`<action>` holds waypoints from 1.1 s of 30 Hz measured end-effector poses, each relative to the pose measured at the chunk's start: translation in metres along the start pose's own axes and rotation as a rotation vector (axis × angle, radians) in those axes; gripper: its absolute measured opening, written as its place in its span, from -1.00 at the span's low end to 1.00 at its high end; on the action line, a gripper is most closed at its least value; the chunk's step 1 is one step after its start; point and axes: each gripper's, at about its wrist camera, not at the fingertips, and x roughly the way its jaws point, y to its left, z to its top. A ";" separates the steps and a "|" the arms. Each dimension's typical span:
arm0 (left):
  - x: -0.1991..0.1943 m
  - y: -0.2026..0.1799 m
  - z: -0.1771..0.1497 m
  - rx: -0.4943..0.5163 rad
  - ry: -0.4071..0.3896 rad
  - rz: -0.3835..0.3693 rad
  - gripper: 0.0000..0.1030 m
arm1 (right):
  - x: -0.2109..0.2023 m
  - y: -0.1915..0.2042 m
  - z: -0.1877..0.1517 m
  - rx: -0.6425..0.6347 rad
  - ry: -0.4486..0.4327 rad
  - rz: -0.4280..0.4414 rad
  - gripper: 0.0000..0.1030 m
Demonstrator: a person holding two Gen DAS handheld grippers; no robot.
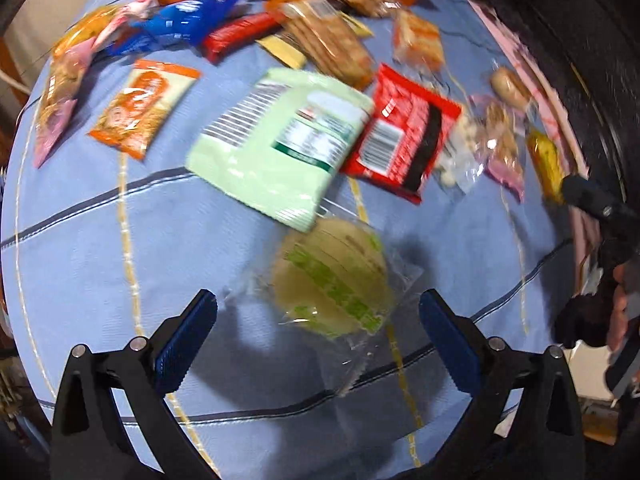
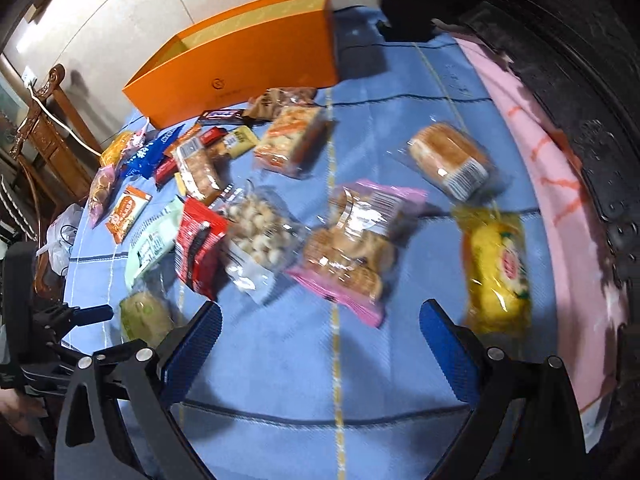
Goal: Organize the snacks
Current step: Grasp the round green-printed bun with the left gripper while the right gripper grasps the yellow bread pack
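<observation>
Many snack packs lie scattered on a blue cloth [image 1: 100,248]. My left gripper [image 1: 318,320] is open, hovering just over a round green-printed cake in clear wrap [image 1: 332,280], which also shows in the right wrist view [image 2: 146,316]. Beyond it lie a pale green pack [image 1: 280,140] and a red pack [image 1: 404,132]. My right gripper [image 2: 320,328] is open and empty above the cloth, just short of a pink-edged pack of buns [image 2: 356,248]. A yellow pack [image 2: 496,268] lies by its right finger. An orange box [image 2: 248,64] stands open at the far side.
A bread roll in clear wrap [image 2: 448,160], a bag of pale puffs [image 2: 260,240] and an orange cracker pack [image 2: 292,140] lie further out. A pink cloth [image 2: 560,216] edges the right side. A wooden chair [image 2: 44,128] stands far left.
</observation>
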 end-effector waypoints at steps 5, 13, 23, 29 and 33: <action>0.013 -0.009 -0.001 0.020 0.003 0.026 0.92 | -0.005 -0.017 -0.008 0.016 0.006 -0.030 0.93; 0.025 -0.030 -0.004 0.067 -0.036 0.119 0.74 | -0.010 -0.028 -0.013 0.011 0.016 -0.051 0.93; 0.026 -0.040 -0.006 0.049 -0.071 0.158 0.29 | -0.012 -0.036 -0.015 -0.010 0.022 -0.127 0.93; 0.017 -0.019 -0.008 -0.010 -0.063 0.131 0.24 | -0.015 -0.076 -0.011 0.128 0.013 -0.158 0.93; 0.018 -0.011 -0.006 -0.035 -0.055 0.123 0.24 | -0.010 -0.087 -0.005 0.149 0.001 -0.193 0.93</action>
